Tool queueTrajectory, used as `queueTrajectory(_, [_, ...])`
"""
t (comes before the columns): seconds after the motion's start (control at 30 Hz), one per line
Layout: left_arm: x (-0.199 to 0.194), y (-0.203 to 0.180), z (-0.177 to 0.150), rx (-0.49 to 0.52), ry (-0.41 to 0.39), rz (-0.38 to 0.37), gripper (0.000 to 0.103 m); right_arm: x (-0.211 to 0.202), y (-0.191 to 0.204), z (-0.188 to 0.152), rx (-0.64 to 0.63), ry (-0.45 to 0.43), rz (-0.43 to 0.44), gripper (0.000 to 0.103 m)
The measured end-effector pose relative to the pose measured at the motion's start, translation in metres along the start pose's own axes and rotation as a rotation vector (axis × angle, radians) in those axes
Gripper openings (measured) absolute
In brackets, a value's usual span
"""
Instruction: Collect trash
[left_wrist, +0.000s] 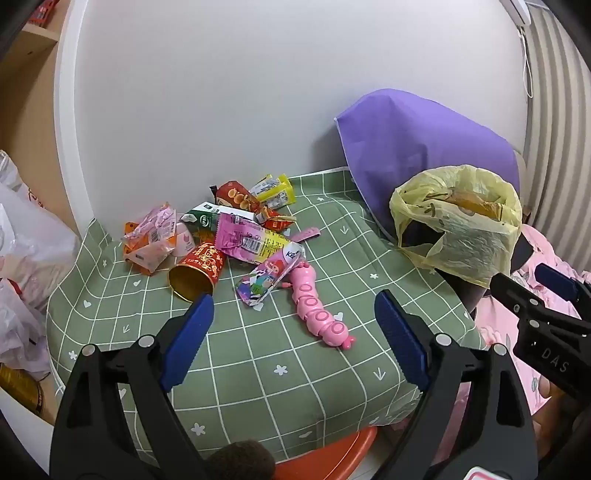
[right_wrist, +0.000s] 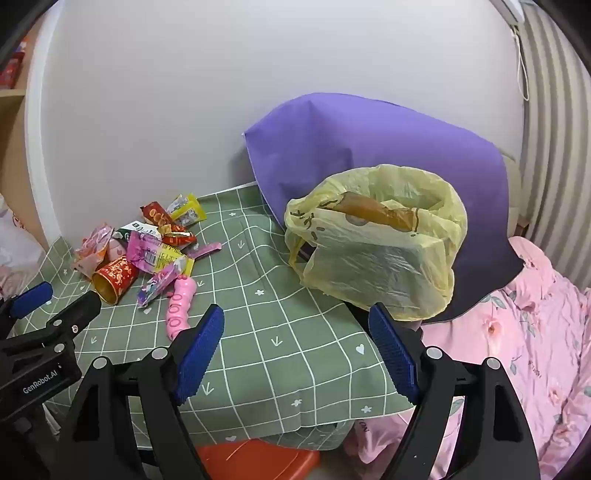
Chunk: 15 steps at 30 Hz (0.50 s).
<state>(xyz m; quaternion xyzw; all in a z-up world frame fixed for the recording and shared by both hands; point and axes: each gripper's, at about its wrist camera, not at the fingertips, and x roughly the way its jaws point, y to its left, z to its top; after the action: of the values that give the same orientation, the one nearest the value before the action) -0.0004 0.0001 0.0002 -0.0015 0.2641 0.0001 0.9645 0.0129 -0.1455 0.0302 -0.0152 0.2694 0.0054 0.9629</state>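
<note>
A pile of snack wrappers (left_wrist: 236, 229) lies at the back left of the green checked tablecloth (left_wrist: 280, 354), with a red and gold paper cup (left_wrist: 197, 271) on its side. The pile also shows in the right wrist view (right_wrist: 147, 247), with the cup (right_wrist: 112, 278). A yellow plastic bag (left_wrist: 458, 221) stands open at the table's right edge; it also shows in the right wrist view (right_wrist: 376, 240). My left gripper (left_wrist: 295, 314) is open and empty, above the table in front of the pile. My right gripper (right_wrist: 295, 328) is open and empty, just short of the bag.
A pink caterpillar toy (left_wrist: 316, 306) lies beside the wrappers. A purple cover (left_wrist: 417, 147) leans on the wall behind the bag. Pink floral bedding (right_wrist: 528, 332) is at the right. White plastic bags (left_wrist: 22, 266) crowd the left. An orange stool (right_wrist: 255, 459) sits under the table.
</note>
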Motion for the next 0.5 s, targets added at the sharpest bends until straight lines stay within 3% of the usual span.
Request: queueTrajectory(0.5, [-0.0020,0.0020,0.0045,-0.011,-0.003,-0.003,0.084,0.0017,0.0034,-0.0007,-0.013,0.002,-0.006,0.077])
